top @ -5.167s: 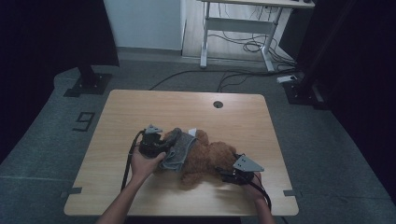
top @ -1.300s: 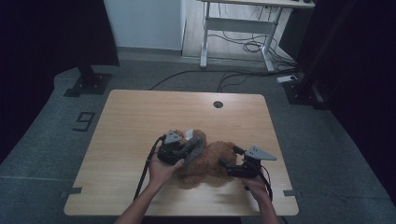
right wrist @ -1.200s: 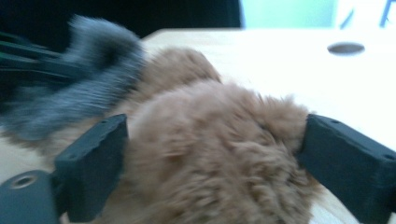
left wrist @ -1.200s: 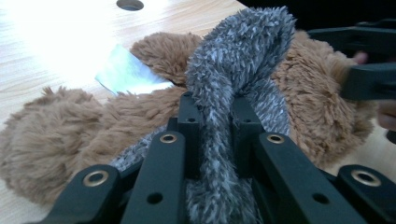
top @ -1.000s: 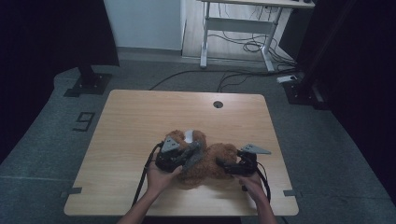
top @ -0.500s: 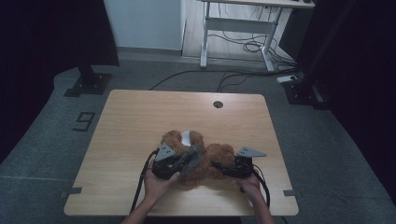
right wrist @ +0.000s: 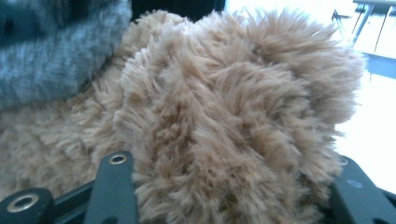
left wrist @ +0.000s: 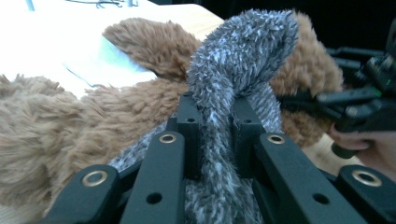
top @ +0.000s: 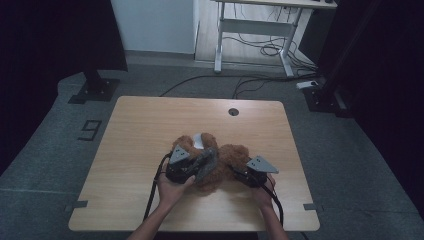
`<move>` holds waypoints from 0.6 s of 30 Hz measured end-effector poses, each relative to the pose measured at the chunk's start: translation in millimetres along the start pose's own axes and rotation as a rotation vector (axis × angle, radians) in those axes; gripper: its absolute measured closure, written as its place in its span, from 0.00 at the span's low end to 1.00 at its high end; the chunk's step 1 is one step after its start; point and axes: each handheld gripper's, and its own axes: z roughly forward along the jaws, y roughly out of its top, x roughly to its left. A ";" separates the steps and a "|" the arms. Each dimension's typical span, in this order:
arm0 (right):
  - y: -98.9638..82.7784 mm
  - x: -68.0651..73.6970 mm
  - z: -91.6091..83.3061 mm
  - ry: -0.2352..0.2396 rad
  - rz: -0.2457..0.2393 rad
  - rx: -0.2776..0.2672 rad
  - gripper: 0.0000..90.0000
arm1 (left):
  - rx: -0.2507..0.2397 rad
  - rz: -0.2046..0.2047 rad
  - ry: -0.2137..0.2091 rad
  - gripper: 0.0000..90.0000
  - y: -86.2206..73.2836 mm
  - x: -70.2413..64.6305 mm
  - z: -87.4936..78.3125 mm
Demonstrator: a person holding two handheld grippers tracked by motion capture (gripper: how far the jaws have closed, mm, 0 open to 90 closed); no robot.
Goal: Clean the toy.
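Observation:
A brown teddy bear (top: pixel 227 165) lies bunched at the front middle of the wooden table (top: pixel 150 125). Over it runs a grey fuzzy cloth (top: pixel 206 162). My left gripper (top: pixel 197 167) is at the bear's left, shut on a strip of that grey cloth (left wrist: pixel 233 70), which rises between its jaws (left wrist: pixel 217 112). My right gripper (top: pixel 235 172) is at the bear's right; its jaws have just been closing. A thick lump of brown fur (right wrist: pixel 233 116) fills the gap between them and bulges over them. Grey cloth (right wrist: pixel 56 56) shows beyond the lump.
A pale patch (top: pixel 200 141) shows at the bear's far side. A round cable hole (top: pixel 233 111) sits near the table's back edge. On the floor are a stand base (top: pixel 95 90), cables and a white desk frame (top: pixel 255 35).
Since five seconds ago the left gripper has carried the grey cloth to the right, over the bear, and the bear is bunched together. Over the last second both hands have hardly shifted.

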 end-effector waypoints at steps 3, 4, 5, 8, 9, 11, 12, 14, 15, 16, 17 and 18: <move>-3.0 1.3 -5.8 -0.006 -0.037 -0.013 0.51 | -0.028 0.034 0.006 0.86 12.6 -10.5 -5.5; -3.6 1.7 -7.3 -0.009 -0.043 -0.015 0.51 | -0.034 0.046 0.001 0.86 17.7 -15.5 -5.7; -4.3 2.4 -8.7 -0.009 -0.045 -0.018 0.51 | -0.040 0.055 -0.007 0.86 23.1 -21.0 -4.8; -6.7 6.3 -12.9 -0.009 -0.070 -0.031 0.51 | -0.025 0.107 -0.033 0.86 41.9 -40.5 7.3; -7.5 7.2 -14.5 -0.008 -0.085 -0.035 0.51 | -0.017 0.116 -0.038 0.86 45.9 -45.2 12.1; -8.9 7.8 -16.8 -0.004 -0.095 -0.036 0.50 | 0.004 0.123 -0.056 0.86 55.0 -56.2 27.5; -10.1 8.3 -17.9 0.000 -0.104 -0.037 0.50 | 0.014 0.123 -0.066 0.86 58.4 -61.0 35.6; -13.2 8.7 -19.6 0.000 -0.121 -0.038 0.49 | 0.034 0.126 -0.067 0.86 61.2 -71.2 52.6; -14.1 8.8 -19.9 0.000 -0.120 -0.037 0.49 | 0.050 0.133 -0.069 0.86 59.8 -76.9 63.2; -15.1 8.7 -20.2 0.000 -0.121 -0.034 0.48 | 0.062 0.139 -0.065 0.86 58.3 -79.9 68.7; -15.6 8.6 -20.2 -0.002 -0.121 -0.029 0.48 | 0.070 0.152 -0.051 0.86 55.1 -83.4 75.7; -17.0 8.1 -20.0 -0.005 -0.121 -0.018 0.48 | 0.075 0.156 -0.045 0.86 53.3 -83.9 78.4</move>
